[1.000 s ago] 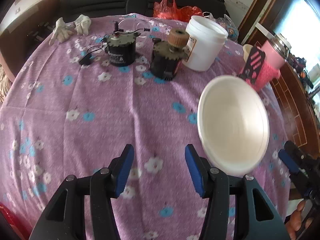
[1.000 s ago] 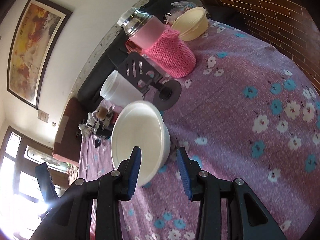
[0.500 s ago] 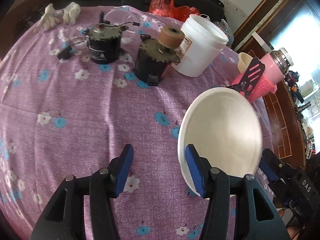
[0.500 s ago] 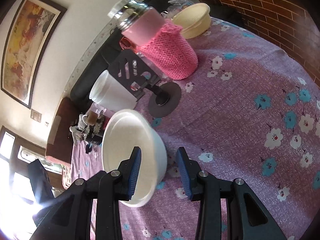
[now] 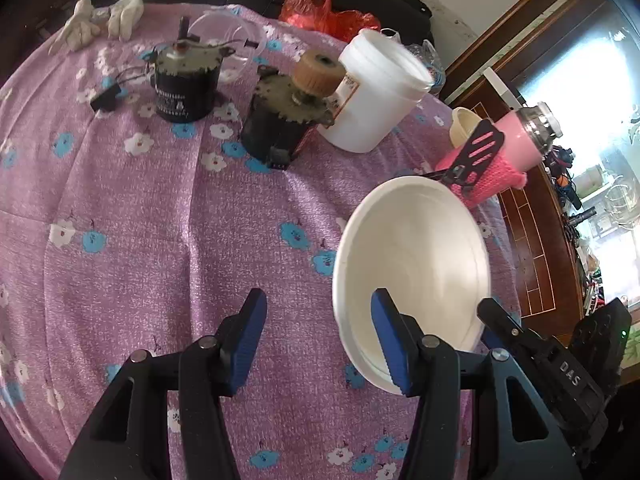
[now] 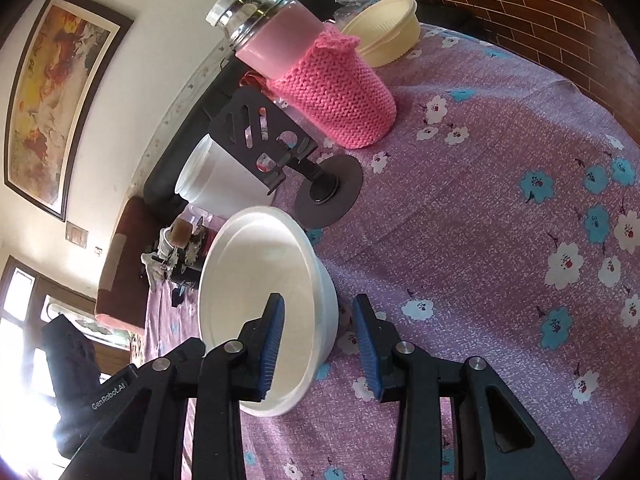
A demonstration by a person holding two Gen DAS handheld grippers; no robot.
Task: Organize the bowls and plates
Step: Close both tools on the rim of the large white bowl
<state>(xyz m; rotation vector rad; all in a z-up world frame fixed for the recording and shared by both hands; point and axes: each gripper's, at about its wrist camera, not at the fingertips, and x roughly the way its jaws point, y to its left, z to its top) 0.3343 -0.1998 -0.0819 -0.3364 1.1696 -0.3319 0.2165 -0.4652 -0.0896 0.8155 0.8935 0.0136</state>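
White bowl (image 6: 256,280) lower and nearer than before, right claw (image 6: 320,332) closing across its rim

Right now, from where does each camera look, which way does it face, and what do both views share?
Left wrist: sits on the left gripper, looks down across the purple floral tablecloth toward two motors; its own open fingers and the right gripper show.
Right wrist: sits on the right gripper, faces the pink knitted-sleeve bottle; its jaws straddle the white bowl's wall and are closing.
Shared: bowl, bottle, white bucket, black phone stand.
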